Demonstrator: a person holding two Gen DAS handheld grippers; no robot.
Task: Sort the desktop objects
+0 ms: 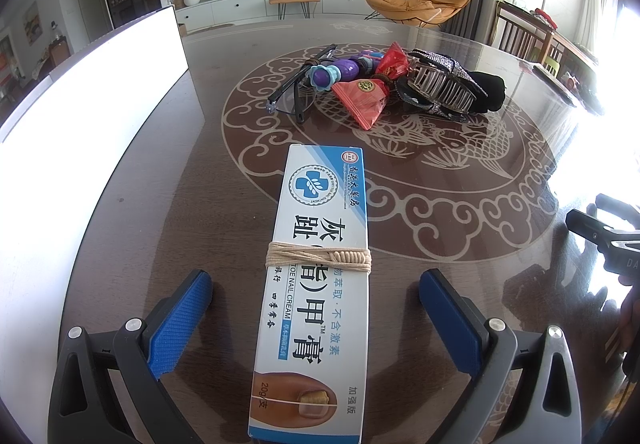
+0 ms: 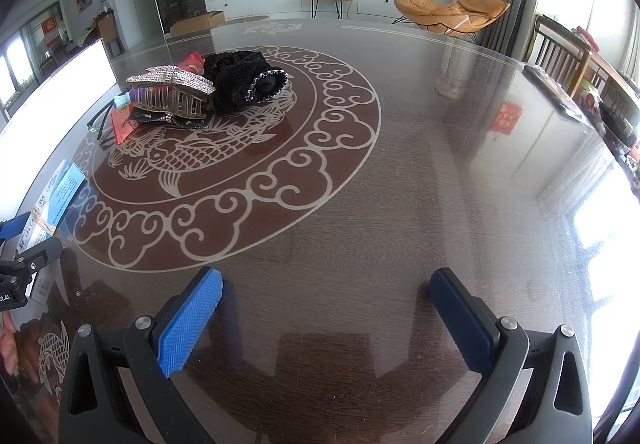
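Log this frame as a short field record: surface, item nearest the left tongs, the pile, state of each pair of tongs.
surface: dark glossy table with a pale fish-and-cloud pattern
nearest item: toenail cream box, cord wound round it, lying flat between the fingers of the left tongs, not touched
pile: glasses, purple toy, red packets, rhinestone hair claw, black fabric, bunched together
white box: white box at the table's left
left tongs: open
right tongs: open, over bare table

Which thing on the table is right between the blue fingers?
The white-and-blue cream box with string tied round it, lying between the open left gripper. The other things sit piled farther away.
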